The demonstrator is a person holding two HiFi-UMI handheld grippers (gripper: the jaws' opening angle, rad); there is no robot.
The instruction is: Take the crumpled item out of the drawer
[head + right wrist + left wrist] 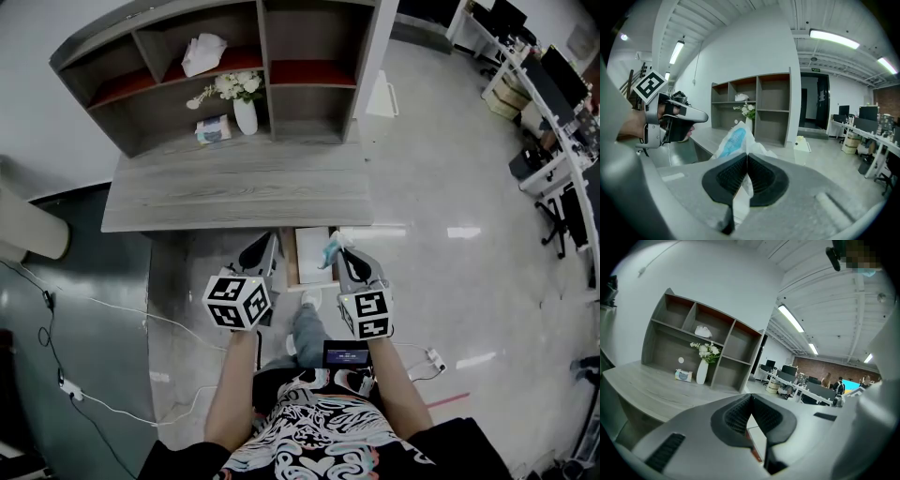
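Matt wood, glossy floor
The desk shows grey, matt wood grain; the floor is polished and reflective (light streaks show); the crumpled item looks like thin, creased plastic film.

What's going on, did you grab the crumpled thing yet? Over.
Right gripper shut on the crumpled wrapper. Left gripper shut, empty. Wrapper up by the open drawer. Nothing in the way.
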